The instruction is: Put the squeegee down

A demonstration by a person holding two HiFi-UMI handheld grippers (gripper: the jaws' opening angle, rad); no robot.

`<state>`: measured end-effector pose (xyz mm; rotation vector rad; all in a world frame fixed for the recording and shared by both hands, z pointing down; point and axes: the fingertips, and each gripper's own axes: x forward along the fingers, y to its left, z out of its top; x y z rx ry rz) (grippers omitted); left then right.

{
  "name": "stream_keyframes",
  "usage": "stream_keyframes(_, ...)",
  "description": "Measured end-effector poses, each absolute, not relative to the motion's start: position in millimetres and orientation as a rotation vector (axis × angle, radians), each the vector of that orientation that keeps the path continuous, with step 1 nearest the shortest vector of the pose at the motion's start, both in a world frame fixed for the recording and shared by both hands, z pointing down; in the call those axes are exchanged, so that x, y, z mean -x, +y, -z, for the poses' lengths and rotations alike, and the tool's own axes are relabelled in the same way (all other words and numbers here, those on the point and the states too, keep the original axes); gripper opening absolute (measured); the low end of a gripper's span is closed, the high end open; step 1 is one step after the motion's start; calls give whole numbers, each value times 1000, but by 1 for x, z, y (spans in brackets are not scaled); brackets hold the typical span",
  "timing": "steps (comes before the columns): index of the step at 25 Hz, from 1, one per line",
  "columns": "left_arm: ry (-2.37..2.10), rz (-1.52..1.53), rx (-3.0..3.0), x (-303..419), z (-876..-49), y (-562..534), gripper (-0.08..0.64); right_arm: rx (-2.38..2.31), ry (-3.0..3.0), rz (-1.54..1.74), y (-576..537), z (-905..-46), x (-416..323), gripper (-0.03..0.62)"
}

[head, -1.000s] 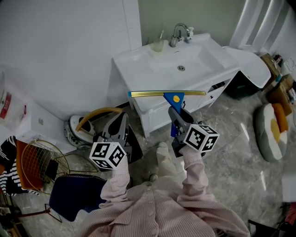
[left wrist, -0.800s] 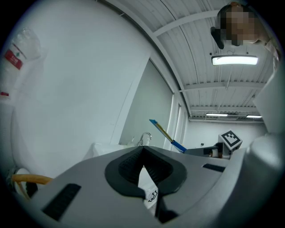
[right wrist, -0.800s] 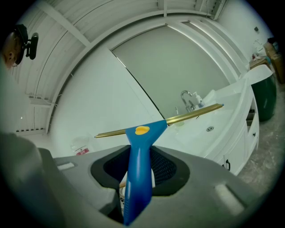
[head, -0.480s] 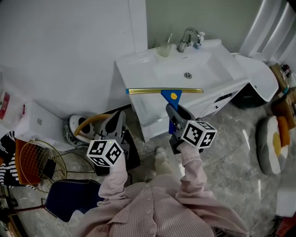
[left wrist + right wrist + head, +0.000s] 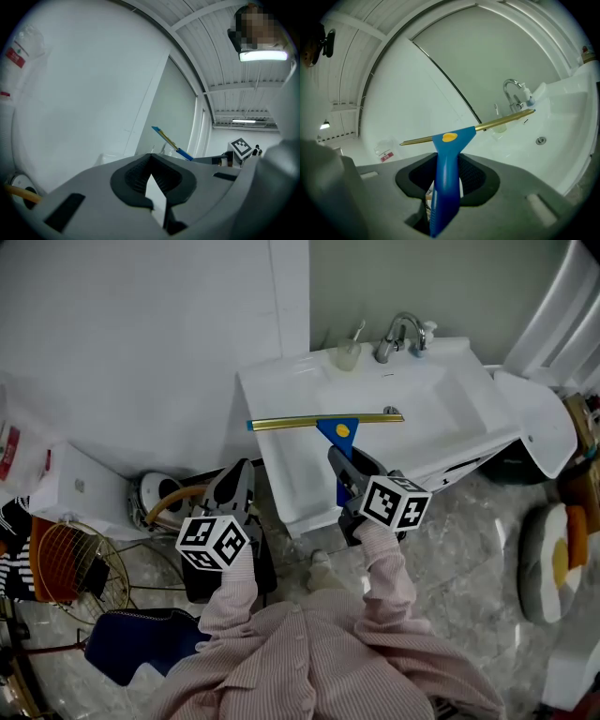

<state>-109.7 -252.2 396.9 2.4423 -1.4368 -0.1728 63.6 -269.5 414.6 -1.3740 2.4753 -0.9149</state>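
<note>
The squeegee (image 5: 336,427) has a blue handle and a long brass-coloured blade. My right gripper (image 5: 349,474) is shut on its handle (image 5: 446,164) and holds it about level, blade crosswise. The blade hangs over the left part of the white basin (image 5: 281,395), and whether it touches the basin I cannot tell. My left gripper (image 5: 236,486) is lower and to the left, beside the vanity's left end, shut and holding nothing (image 5: 151,180). In the left gripper view the squeegee (image 5: 169,142) shows off to the right.
A faucet (image 5: 403,326) and a cup (image 5: 349,354) stand at the basin's back edge. Left of the vanity lie a white box (image 5: 66,484), a wire basket (image 5: 70,568), a black bin (image 5: 202,577) and a dark blue seat (image 5: 141,643). A cushion (image 5: 562,559) lies on the floor at right.
Both grippers have moved towards the vanity. The squeegee blade, earlier over the vanity's front edge, is now over the basin. The right grip is unchanged.
</note>
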Motion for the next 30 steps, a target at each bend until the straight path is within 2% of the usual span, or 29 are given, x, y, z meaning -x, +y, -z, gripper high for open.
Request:
stream_keyframes(15,-1528,165,-2317,91,-424,-326,-2,1241,2656,1038,-357,-451,-54,133)
stream_keyframes(30,-1488,24,-2163,94,-492,-346,-2,1266,2747,1297,-387,-540,-24,133)
